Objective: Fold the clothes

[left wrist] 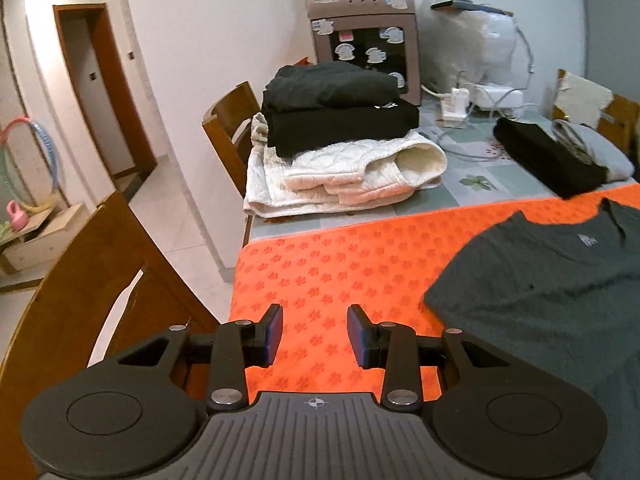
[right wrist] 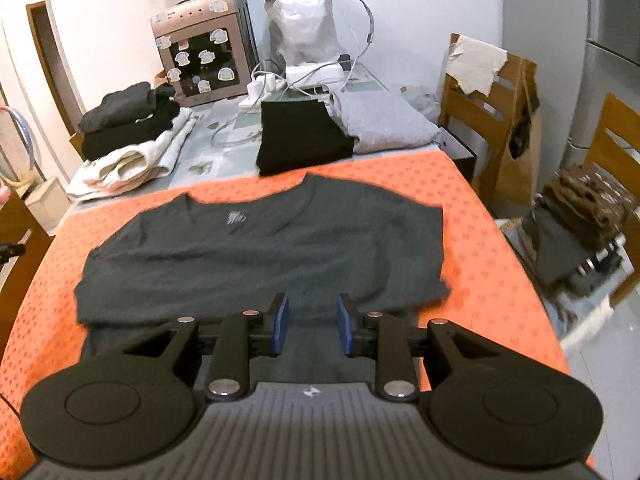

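Orange mat (right wrist: 480,208), grey T-shirt (right wrist: 260,252) spread flat, left gripper (left wrist: 315,334) and right gripper (right wrist: 311,322) both apparently agape, empty.

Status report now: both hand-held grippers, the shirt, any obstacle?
Left hand-held gripper open, empty. Right hand-held gripper open above dark grey T-shirt, spread on orange mat. Nothing blocking.

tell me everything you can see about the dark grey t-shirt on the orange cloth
The dark grey t-shirt is a soft knit with a V-shaped neckline and a small pale logo on the chest. It lies spread mostly flat on the orange cloth, neck pointing away, sleeves out to each side, lightly wrinkled. The right gripper is open above its lower part, gripping nothing.
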The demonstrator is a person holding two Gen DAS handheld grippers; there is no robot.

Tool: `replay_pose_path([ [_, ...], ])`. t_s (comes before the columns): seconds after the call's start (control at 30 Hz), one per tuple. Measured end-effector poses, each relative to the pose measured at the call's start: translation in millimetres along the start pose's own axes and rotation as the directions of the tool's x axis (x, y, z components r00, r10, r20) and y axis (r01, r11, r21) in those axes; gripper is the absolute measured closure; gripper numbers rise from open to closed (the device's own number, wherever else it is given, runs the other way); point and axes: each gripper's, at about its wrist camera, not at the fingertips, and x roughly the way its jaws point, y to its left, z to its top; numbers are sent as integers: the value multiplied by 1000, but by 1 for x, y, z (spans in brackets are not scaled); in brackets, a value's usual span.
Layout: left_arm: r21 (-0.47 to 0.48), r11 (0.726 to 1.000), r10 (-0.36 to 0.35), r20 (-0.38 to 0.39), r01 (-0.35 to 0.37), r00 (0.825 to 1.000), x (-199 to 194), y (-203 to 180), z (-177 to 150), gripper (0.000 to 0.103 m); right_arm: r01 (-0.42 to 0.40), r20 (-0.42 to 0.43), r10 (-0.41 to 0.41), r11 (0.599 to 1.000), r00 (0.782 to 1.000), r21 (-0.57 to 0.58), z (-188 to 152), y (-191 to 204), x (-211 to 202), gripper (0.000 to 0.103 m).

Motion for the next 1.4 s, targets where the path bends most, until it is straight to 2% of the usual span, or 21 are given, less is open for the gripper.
replay_pose_path([
  [0.17, 74, 994, -82, 16, 80, 997, -6, 26, -10, 64, 42, 6, -42, 998, 999, 45, -51, 45, -39, 73],
  [0.27, 111, 986, -124, 25, 121, 992, -8, 37, -10, 64, 39, 6, -40, 997, 999, 71, -83, 77, -59, 73],
  [0.43, 166, 969, -189, 17, 183, 982, 1, 46, -8, 62, -27, -5, 28, 997, 1000, 71, -136, 135, -85, 72],
  [0.6, 200, 954, -226, -15, 225, 974, 21, 40, -7, 61, -91, -48, 93, 995, 995, 35, -180, 189, -94, 72],
  [0.77, 185, 944, -269, -59, 275, 961, 41, 26, -5, 61, -114, -83, 112, 993, 990, -27, -208, 233, -95, 71],
  [0.83, 185, 941, -274, -69, 282, 959, 48, 17, -4, 60, -112, -87, 106, 992, 991, -60, -214, 248, -95, 65],
  [0.97, 182, 942, -272, -80, 282, 959, 60, -2, -1, 60, -107, -91, 98, 989, 991, -102, -221, 272, -87, 64],
  [1.07, 131, 944, -293, -97, 304, 951, 71, -12, 1, 60, -80, -107, 67, 990, 992, -120, -229, 289, -78, 63],
  [1.2, 55, 937, -338, -123, 346, 933, 87, -26, 2, 59, 6, -123, -20, 994, 992, -111, -244, 299, -66, 63],
  [1.27, 27, 934, -350, -134, 356, 927, 95, -33, 1, 59, 69, -118, -81, 992, 990, -103, -254, 302, -65, 67],
  [1.33, 14, 934, -352, -144, 357, 925, 101, -40, 2, 59, 134, -102, -143, 987, 984, -83, -261, 303, -67, 94],
  [1.4, 1, 933, -356, -141, 360, 924, 105, -44, 3, 59, 143, -95, -148, 988, 984, -58, -260, 301, -71, 101],
])
